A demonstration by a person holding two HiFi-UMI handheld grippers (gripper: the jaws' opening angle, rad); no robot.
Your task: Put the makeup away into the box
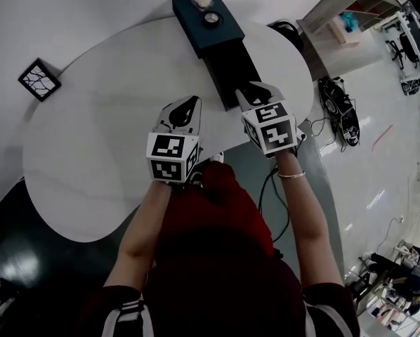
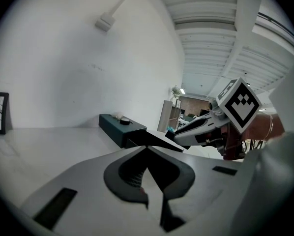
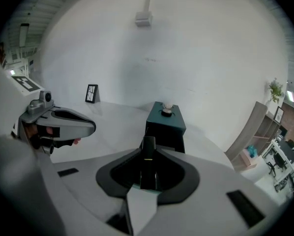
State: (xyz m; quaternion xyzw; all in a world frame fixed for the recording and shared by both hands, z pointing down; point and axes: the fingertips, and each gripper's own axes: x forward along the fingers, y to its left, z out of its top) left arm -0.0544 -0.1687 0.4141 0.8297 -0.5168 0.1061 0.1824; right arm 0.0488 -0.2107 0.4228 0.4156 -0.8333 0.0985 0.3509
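Note:
A dark teal box [image 1: 217, 34] stands at the table's far side, its dark drawer [image 1: 231, 65] pulled out towards me. On its lid lie a round compact [image 1: 211, 18] and a whitish puff [image 1: 201, 0]. My right gripper [image 1: 254, 90] hovers over the drawer's near end, shut on a slim dark makeup stick [image 3: 148, 173] that points at the box [image 3: 165, 122]. My left gripper [image 1: 187, 105] hangs beside it to the left over bare table, jaws together and empty [image 2: 147, 149]. From there the box [image 2: 118, 127] lies ahead and the right gripper [image 2: 172, 133] reaches in from the right.
The white rounded table [image 1: 112, 132] stands against a white wall. A small black picture frame [image 1: 39, 80] sits at its far left. Cables and gear [image 1: 340, 114] lie on the floor to the right of the table edge.

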